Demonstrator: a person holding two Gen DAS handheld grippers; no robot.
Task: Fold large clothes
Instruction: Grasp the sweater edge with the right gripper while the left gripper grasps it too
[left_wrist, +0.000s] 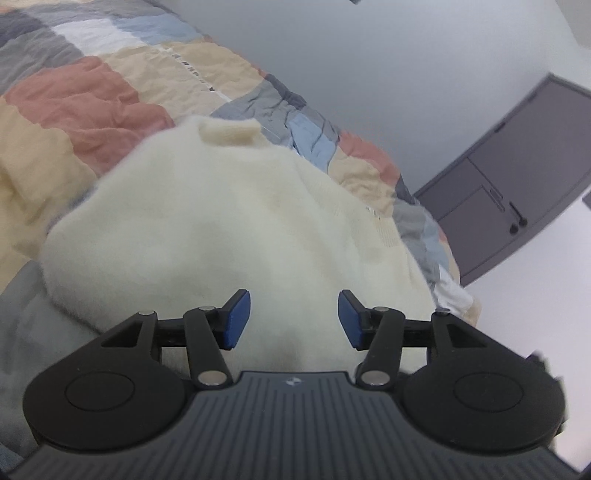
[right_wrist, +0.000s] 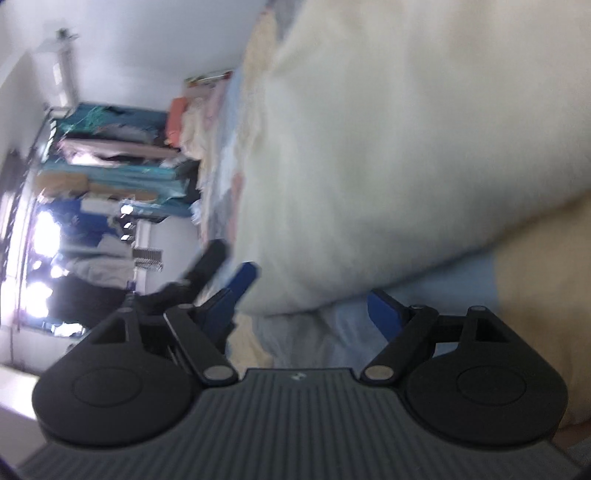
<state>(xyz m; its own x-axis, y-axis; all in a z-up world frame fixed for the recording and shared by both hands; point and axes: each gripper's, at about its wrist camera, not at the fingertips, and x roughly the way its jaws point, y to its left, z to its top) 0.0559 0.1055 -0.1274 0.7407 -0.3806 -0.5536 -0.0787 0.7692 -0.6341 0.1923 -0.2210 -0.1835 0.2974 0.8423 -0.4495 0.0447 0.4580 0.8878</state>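
The cream sweater (left_wrist: 229, 229) lies mounded at centre frame on the patchwork quilt (left_wrist: 85, 99); the left gripper (left_wrist: 294, 319) hovers over its near edge, jaws apart and empty. The right gripper (right_wrist: 312, 295) is likewise spread, gripping nothing, the sweater filling the upper right. Judgement: each claw should pinch a hem corner squarely before lifting; no legible writing.

Cream knit on a patchwork of soft colours

You see a fluffy cream sweater (left_wrist: 221, 229) on a quilt (left_wrist: 85, 96) of terracotta, beige, grey, white and pale blue blocks; your gripper pads (left_wrist: 236, 319) are blue on black arms, and the door (left_wrist: 517, 177) is grey-purple.
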